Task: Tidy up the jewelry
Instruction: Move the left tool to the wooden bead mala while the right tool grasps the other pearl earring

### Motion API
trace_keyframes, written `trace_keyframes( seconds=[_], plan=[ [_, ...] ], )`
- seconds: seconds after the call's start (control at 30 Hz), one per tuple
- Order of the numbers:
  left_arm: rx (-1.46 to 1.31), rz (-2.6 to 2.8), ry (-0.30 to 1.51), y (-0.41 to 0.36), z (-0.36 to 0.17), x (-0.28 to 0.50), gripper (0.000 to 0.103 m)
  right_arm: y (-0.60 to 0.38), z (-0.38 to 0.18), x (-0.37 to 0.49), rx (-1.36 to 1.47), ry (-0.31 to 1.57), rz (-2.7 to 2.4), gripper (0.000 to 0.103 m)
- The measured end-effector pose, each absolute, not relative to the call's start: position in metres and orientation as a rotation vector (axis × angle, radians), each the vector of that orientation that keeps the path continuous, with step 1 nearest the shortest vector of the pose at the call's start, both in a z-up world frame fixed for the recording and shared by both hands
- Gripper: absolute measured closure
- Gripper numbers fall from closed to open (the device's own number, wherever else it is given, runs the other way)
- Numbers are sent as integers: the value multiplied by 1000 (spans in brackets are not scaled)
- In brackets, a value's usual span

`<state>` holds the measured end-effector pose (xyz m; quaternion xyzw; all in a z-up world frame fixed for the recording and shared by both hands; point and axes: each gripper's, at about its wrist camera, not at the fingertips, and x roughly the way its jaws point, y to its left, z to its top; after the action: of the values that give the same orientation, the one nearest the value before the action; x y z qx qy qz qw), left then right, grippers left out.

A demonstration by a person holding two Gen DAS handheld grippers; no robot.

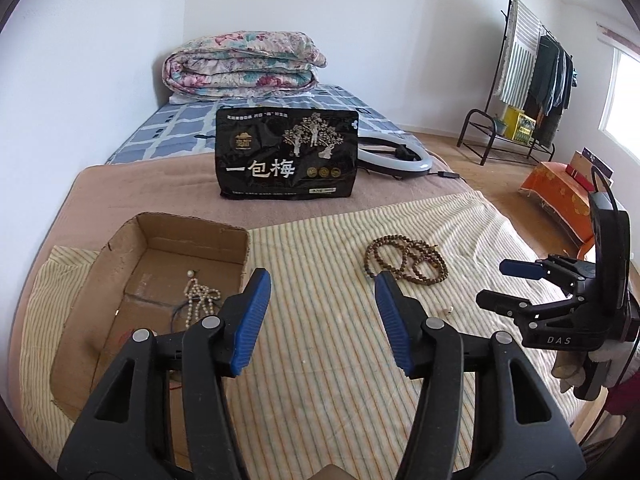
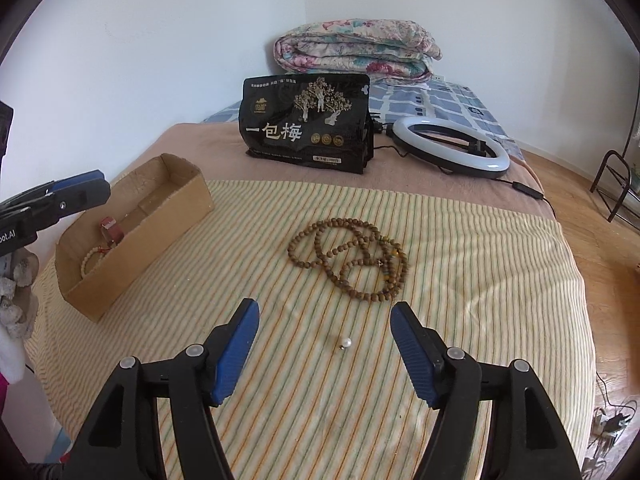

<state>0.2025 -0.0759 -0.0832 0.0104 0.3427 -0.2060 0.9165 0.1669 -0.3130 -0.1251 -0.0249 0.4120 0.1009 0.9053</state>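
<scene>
- The right hand-held gripper is held released, its jaws framing a small pearl stud on the striped bed cover; a low, centred pinch is advised.
- The left hand-held gripper is likewise released, beside the cardboard box.
- The wooden bead necklace lies near; open cover surrounds it.
</scene>
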Motion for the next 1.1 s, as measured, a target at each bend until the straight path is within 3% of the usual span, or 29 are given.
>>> trace_keyframes(
  seconds=[0.2,0.37,0.83,1.1],
  plan=[
    [33,-458,741,-106,-100,213,47,-322,-155,165,-28,889,216,34],
    [20,-472,793,-124,-118,231,45,-324,-176,170,-19,921,227,57],
    [-121,-475,948,-162,-173,304,43,-327,-201,194,3,946,193,72],
    [-216,-485,1025,-173,-200,337,42,-332,-203,194,-19,959,157,94]
  ],
)
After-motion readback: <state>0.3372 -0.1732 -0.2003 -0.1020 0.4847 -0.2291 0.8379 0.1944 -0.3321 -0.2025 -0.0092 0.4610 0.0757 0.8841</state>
